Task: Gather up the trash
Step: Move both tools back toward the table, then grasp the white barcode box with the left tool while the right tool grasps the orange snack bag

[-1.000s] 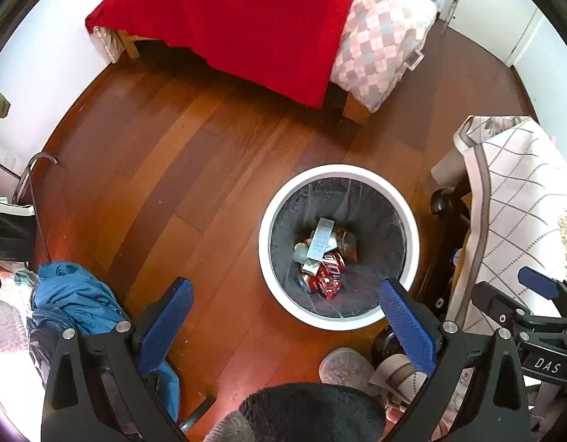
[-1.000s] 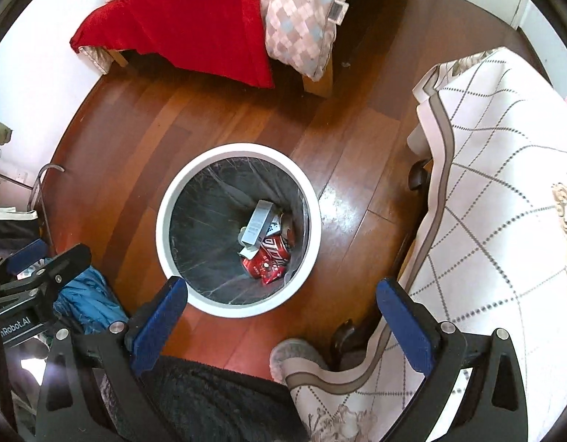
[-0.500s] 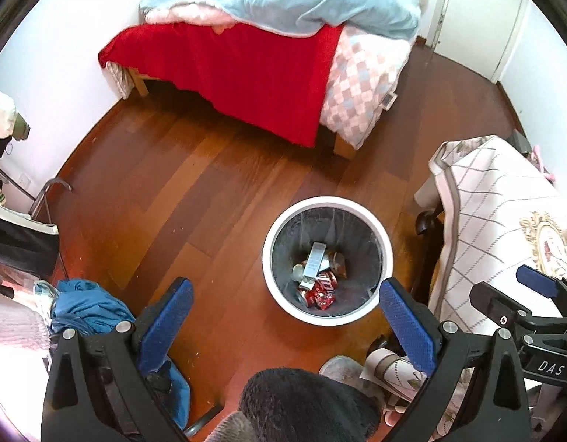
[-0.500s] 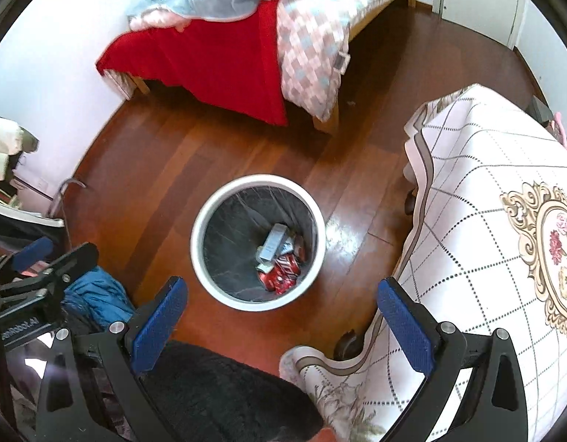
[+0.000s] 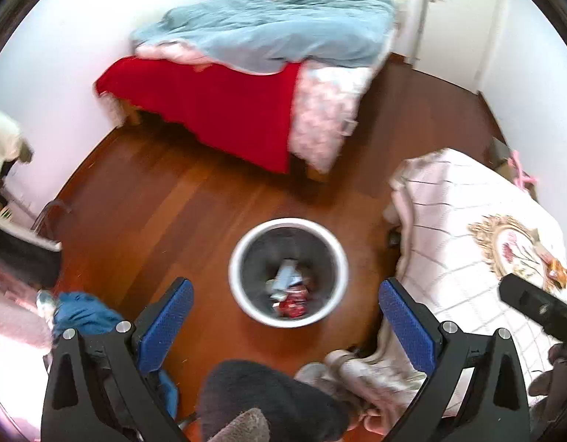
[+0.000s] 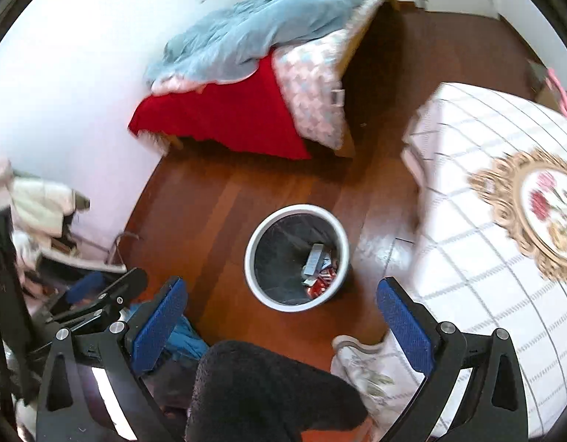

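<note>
While both cameras look down at the wooden floor (image 5: 143,213), the left gripper (image 5: 285,318) stands spread wide, its blue-padded fingers (image 5: 165,326) far apart with nothing between them and touching nothing. The right gripper (image 6: 281,318) is spread just as wide and equally unloaded; its blue pads (image 6: 403,322) frame bare floor and the near edge of the bin.

The white-rimmed trash bin (image 5: 236,283) stands upright on the floor between the two left fingers and a little farther off, lined with a dark bag. At its bottom lies the trash (image 5: 289,293): something red and a pale flat box, too blurred in the left view to name. In the right view the same bin (image 6: 251,269) is sharper, and the trash (image 6: 318,270) sits against its right inner wall.

To the right of the bin, a table draped in a checked cloth (image 6: 486,265) hides its own legs and is cut off by the frame. Far across the floor is a bed with a red blanket (image 5: 224,107) and a blue quilt (image 5: 268,33). A blue garment (image 5: 82,315) lies crumpled at the near left, partly hidden by the left finger. A dark fuzzy shape (image 6: 268,394) fills the near centre, its nature unclear. Both views are smeared by motion.
</note>
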Available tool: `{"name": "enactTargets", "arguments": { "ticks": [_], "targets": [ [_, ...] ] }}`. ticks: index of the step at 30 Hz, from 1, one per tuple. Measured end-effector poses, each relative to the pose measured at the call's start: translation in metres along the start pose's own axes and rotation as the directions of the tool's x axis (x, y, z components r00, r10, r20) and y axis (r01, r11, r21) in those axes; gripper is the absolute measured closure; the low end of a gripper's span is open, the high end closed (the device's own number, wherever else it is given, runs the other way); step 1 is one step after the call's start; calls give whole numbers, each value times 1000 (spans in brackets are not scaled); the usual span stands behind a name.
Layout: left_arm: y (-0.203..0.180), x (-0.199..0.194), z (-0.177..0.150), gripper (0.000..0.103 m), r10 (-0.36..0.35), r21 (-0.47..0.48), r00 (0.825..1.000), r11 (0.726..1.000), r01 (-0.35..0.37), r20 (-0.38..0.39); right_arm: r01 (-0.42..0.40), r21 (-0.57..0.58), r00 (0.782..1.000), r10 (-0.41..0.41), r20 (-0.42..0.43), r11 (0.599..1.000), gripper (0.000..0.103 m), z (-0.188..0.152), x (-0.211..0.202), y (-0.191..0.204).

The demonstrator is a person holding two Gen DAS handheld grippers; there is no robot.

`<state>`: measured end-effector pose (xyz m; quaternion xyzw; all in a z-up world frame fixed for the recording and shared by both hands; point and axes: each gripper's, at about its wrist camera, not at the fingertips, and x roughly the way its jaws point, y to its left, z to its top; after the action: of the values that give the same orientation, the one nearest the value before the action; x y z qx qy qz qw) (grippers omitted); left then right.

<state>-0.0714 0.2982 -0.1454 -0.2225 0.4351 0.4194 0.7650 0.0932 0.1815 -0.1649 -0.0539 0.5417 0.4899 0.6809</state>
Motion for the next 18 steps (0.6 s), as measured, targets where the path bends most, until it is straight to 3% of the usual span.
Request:
{"name": "enactTargets", "arguments": {
  "ticks": [4,7,9,13,15,18],
  "targets": [
    [-74,27,4,0,-22,88,999,996,25,-36,86,128,995,-91,32,988,0,6,-37,-84],
    [-151,55,2,0,-34,186,997,982,46,-64,202,269,975,-220,39,942,0,11,-67,-171],
    [-208,77,0,0,-46,256,995,964,66,-85,260,382,956,-292,28,887,0,13,-86,-240],
    [-310,131,-8,0,-95,353,977,922,159,-191,332,607,922,-384,-47,723,0,18,-110,-387],
    [-353,153,-11,0,-89,398,970,901,175,-226,331,682,918,-390,-73,652,0,18,-115,-443],
    [-402,159,-8,0,-82,476,977,863,169,-198,321,744,916,-392,-86,586,8,26,-113,-493]
  ]
}}
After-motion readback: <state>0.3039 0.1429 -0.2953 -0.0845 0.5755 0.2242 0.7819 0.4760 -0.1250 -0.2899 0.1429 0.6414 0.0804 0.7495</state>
